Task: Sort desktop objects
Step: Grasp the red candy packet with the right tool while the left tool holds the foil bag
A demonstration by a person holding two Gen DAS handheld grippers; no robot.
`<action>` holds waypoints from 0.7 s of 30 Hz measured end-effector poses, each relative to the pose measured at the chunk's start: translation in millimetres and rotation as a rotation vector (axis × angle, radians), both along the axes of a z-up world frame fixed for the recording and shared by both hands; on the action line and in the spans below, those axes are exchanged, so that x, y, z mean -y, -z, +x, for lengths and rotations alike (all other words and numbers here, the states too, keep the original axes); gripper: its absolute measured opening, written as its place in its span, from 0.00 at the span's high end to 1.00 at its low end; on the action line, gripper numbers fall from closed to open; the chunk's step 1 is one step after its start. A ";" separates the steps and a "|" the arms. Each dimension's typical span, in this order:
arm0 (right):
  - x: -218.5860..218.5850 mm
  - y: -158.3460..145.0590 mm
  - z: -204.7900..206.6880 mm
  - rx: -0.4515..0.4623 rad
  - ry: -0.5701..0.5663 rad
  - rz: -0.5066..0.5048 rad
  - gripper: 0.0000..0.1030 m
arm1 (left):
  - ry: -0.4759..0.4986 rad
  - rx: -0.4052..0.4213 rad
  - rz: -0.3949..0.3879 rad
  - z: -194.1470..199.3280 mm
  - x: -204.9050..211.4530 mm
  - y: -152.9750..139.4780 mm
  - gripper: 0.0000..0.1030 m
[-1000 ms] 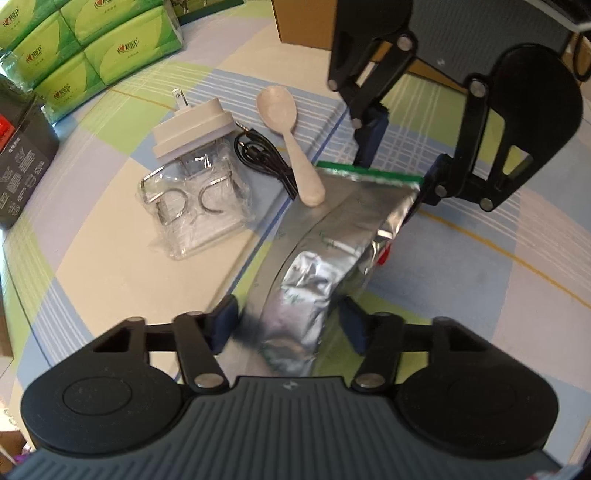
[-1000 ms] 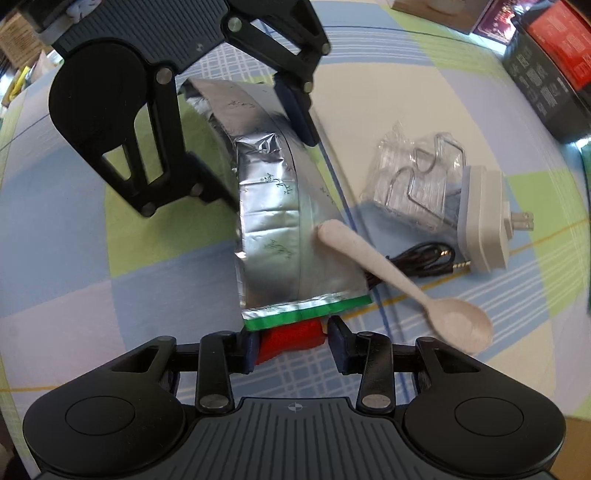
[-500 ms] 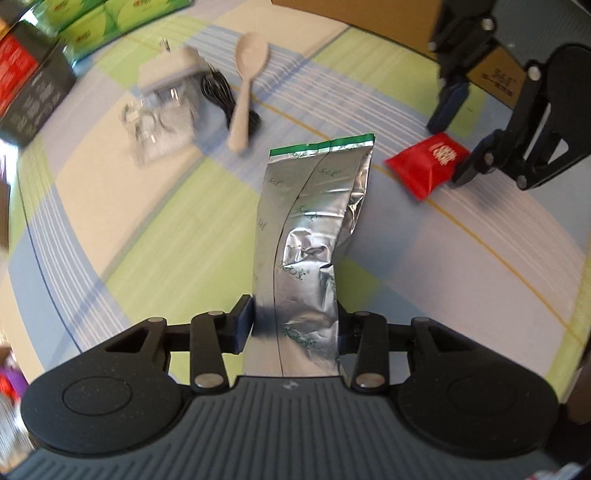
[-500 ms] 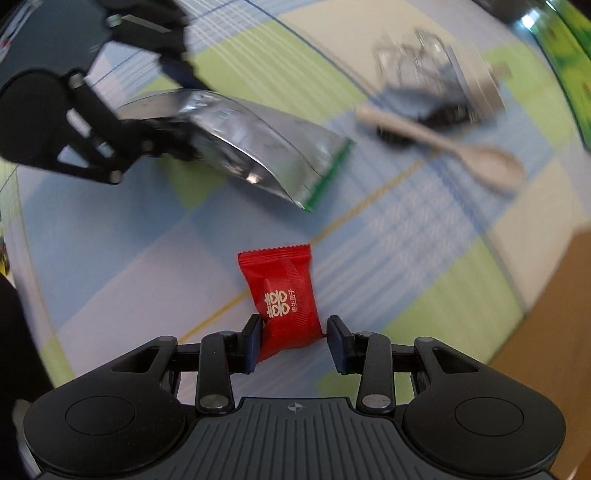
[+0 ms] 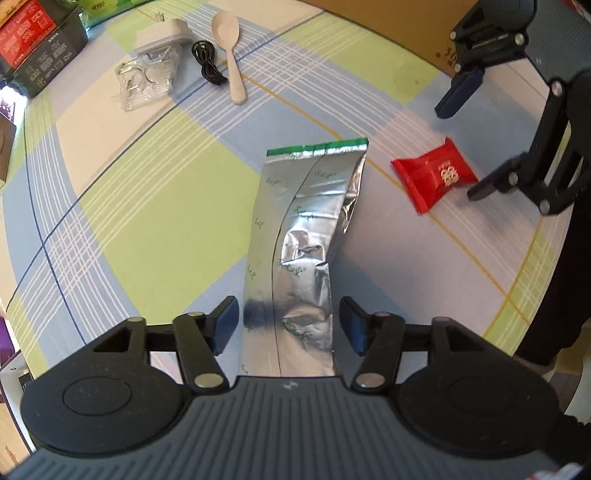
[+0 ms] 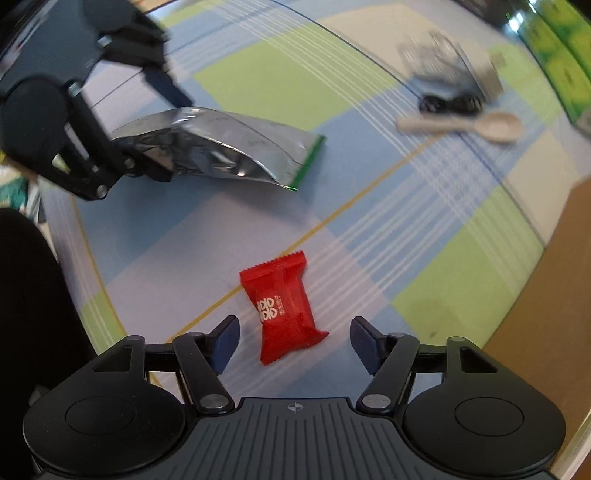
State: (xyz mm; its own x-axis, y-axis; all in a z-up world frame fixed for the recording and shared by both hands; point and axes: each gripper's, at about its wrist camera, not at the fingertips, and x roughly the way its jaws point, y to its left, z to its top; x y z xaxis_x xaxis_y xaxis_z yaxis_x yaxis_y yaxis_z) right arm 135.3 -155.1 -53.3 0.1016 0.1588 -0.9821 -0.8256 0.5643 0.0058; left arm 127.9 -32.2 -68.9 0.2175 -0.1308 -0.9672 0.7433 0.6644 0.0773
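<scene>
1. Left gripper (image 5: pixel 288 325): jaws spread, straddling the near end of the crinkled silver foil pouch with green seal strip (image 5: pixel 306 236); neither pad touches it. The pouch lies flat on the checked green-and-blue tablecloth (image 5: pixel 155 221).
2. Right gripper (image 6: pixel 294 341): jaws spread, with the small red candy wrapper with white print (image 6: pixel 282 310) between them on the cloth, unpinched.
3. Judgement: snack items sit grouped here, well apart from the pale plastic spoon (image 5: pixel 231 55), black coiled cable (image 5: pixel 208 66) and white plug adapter (image 5: pixel 162 33), likely sorting by kind.

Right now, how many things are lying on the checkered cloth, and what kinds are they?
Snack packets: 2, the silver pouch and the red candy
Spoons: 1, the pale spoon
Electrical bits: 2, the white plug and the black cable
Clear packets: 1, the clear pack
Total: 6
</scene>
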 end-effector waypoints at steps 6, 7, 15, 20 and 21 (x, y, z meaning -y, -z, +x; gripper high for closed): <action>7.4 2.6 -19.6 0.049 -0.105 0.032 0.38 | -0.002 0.005 -0.009 6.9 3.0 1.7 0.41; 5.9 4.2 -22.1 0.049 -0.121 0.028 0.38 | -0.002 0.005 -0.013 7.7 3.3 2.6 0.41; 5.9 29.0 -13.8 0.000 -0.119 0.028 0.69 | 0.007 -0.021 -0.026 16.6 8.9 15.6 0.38; 9.4 25.6 -15.1 -0.009 -0.092 0.039 0.74 | 0.007 -0.026 -0.027 22.5 14.9 20.1 0.38; 9.6 25.5 -15.1 -0.010 -0.084 0.041 0.74 | 0.005 -0.030 -0.031 24.2 15.6 20.7 0.37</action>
